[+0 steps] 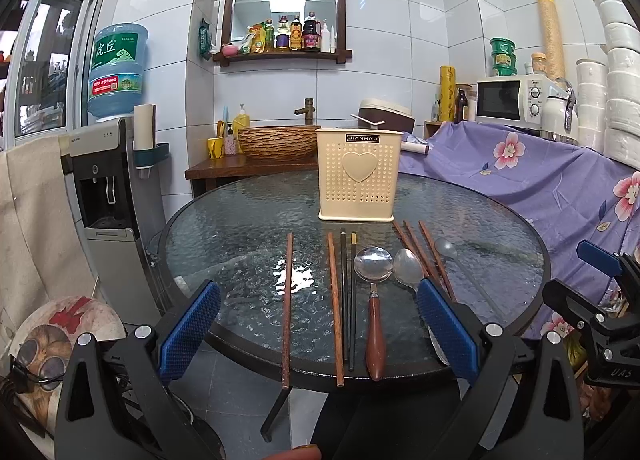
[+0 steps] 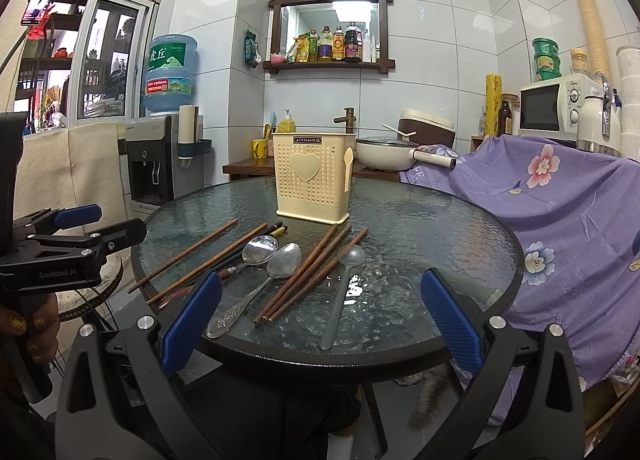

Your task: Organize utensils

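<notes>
A cream perforated utensil holder [image 1: 359, 174] with a heart stands upright at the far side of the round glass table [image 1: 240, 228]; it also shows in the right wrist view [image 2: 313, 177]. In front of it lie loose wooden chopsticks [image 1: 287, 300], a black pair [image 1: 348, 296], a wooden-handled ladle spoon [image 1: 374, 272], a metal spoon [image 1: 408, 268], a bundle of brown chopsticks [image 2: 308, 274] and a translucent spoon [image 2: 344, 284]. My left gripper [image 1: 320, 332] is open and empty at the near table edge. My right gripper [image 2: 320, 324] is open and empty, also at the near edge.
A water dispenser [image 1: 108, 180] stands left of the table. A purple floral cloth [image 2: 560, 212] covers furniture on the right. A wooden counter with a sink bowl [image 1: 280, 140] sits behind. A microwave [image 2: 556, 108] and stacked bowls are at the far right.
</notes>
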A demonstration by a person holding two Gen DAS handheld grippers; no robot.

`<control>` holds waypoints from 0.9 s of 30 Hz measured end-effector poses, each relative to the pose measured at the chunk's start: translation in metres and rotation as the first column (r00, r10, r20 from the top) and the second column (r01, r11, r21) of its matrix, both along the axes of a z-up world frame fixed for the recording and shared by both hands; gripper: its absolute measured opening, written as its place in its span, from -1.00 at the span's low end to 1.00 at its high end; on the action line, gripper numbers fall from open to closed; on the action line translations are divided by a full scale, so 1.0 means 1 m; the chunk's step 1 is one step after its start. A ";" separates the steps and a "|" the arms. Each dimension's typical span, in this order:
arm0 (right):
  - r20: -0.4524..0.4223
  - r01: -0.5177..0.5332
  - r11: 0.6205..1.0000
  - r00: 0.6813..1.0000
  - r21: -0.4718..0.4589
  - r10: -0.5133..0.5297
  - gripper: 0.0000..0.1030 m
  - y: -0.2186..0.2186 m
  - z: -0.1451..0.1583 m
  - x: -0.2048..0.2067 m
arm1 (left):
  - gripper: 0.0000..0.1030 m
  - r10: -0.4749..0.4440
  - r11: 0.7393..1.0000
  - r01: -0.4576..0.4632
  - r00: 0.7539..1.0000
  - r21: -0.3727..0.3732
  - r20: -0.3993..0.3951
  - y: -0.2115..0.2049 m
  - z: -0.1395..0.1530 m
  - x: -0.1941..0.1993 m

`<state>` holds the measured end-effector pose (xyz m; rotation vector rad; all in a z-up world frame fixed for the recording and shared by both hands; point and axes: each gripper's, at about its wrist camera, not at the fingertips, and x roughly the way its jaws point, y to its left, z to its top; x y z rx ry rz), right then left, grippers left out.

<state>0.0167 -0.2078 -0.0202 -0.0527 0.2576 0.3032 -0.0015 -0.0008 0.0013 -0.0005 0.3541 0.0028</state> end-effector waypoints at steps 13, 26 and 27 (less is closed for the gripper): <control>-0.001 -0.002 1.000 1.000 0.002 0.002 0.91 -0.001 0.002 0.000 | 0.89 -0.003 1.000 0.003 1.000 0.002 -0.001 -0.003 0.001 0.001; -0.002 -0.003 1.000 1.000 0.003 0.003 0.91 -0.001 0.002 -0.001 | 0.89 -0.003 1.000 0.003 1.000 -0.002 -0.001 -0.003 0.001 0.001; -0.003 -0.004 1.000 1.000 0.003 0.004 0.91 -0.001 0.003 -0.001 | 0.89 -0.003 1.000 0.003 1.000 -0.001 -0.002 -0.003 0.001 0.001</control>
